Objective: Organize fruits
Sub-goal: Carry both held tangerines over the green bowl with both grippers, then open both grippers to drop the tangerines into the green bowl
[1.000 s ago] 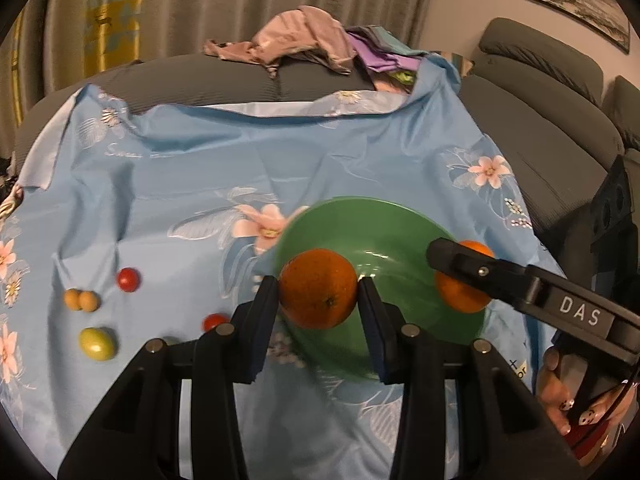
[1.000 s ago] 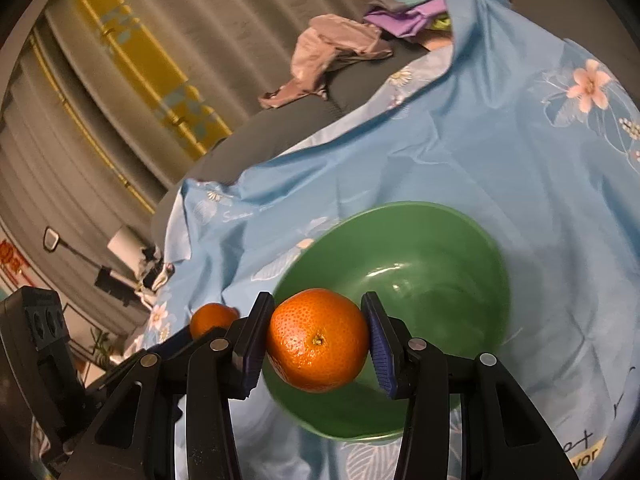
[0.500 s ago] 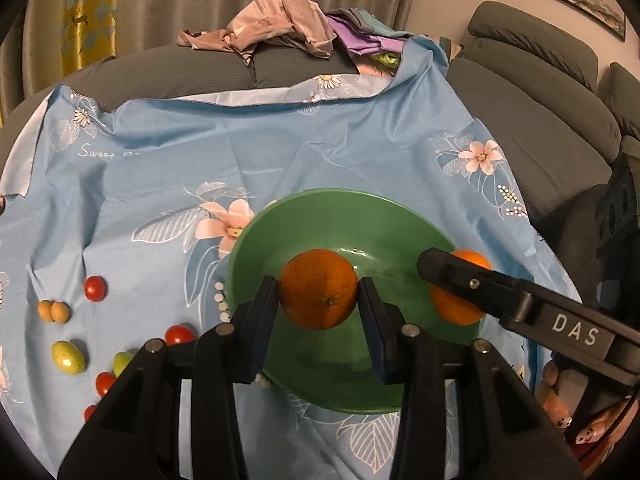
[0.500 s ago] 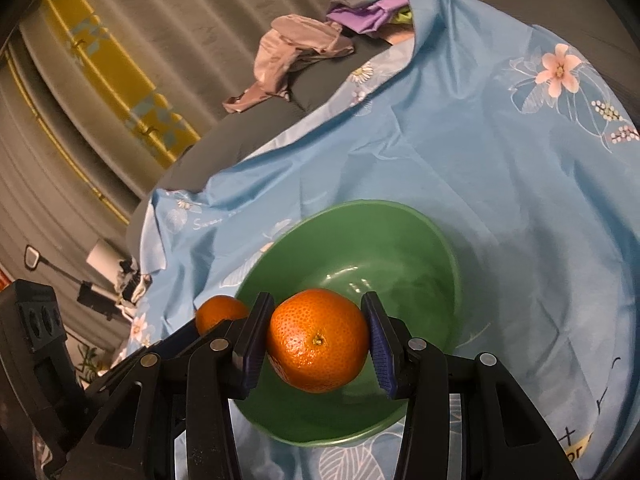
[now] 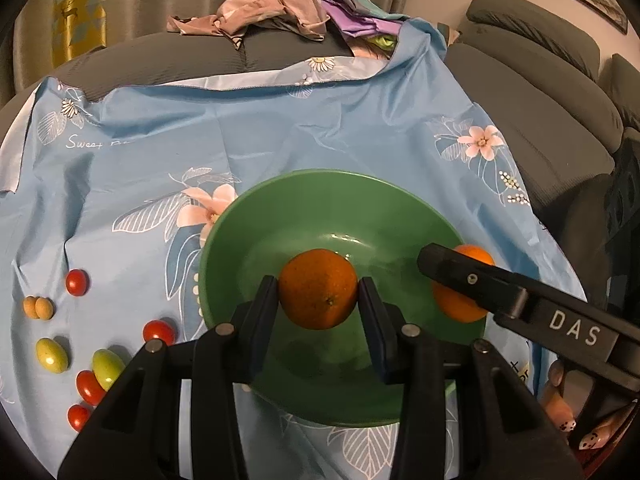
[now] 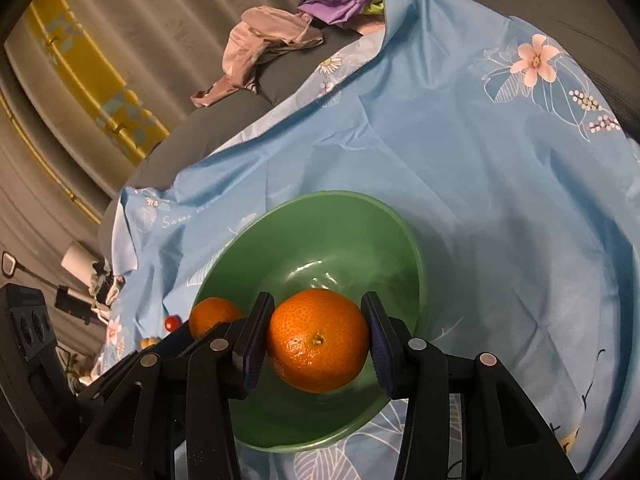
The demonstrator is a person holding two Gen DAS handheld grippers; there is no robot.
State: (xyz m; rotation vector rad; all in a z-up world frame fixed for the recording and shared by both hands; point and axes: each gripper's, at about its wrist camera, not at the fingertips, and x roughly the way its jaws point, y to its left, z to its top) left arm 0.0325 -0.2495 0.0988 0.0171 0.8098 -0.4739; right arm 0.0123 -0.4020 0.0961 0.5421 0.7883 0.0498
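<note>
A green bowl [image 5: 280, 216] sits on a blue flowered cloth; it also shows in the right wrist view [image 6: 400, 240]. My left gripper [image 5: 318, 304] is shut on an orange [image 5: 318, 288] and holds it over the bowl's inside. My right gripper [image 6: 318, 332] is shut on a second orange [image 6: 318, 340] over the bowl's near rim. In the left wrist view that second orange [image 5: 456, 304] sits behind the right gripper's black finger at the bowl's right rim. The left gripper's orange [image 6: 212, 316] shows at the left of the right wrist view.
Several small red tomatoes [image 5: 77, 282], yellow-green fruits [image 5: 51, 355] and small orange fruits [image 5: 38, 308] lie on the cloth [image 5: 320, 120] left of the bowl. Crumpled clothes [image 5: 272, 4] lie on the grey sofa behind. Sofa cushions [image 5: 540, 92] stand at right.
Both grippers have moved forward with their oranges, from the bowl's near rim to further over the bowl. More small fruits have come into view at the left.
</note>
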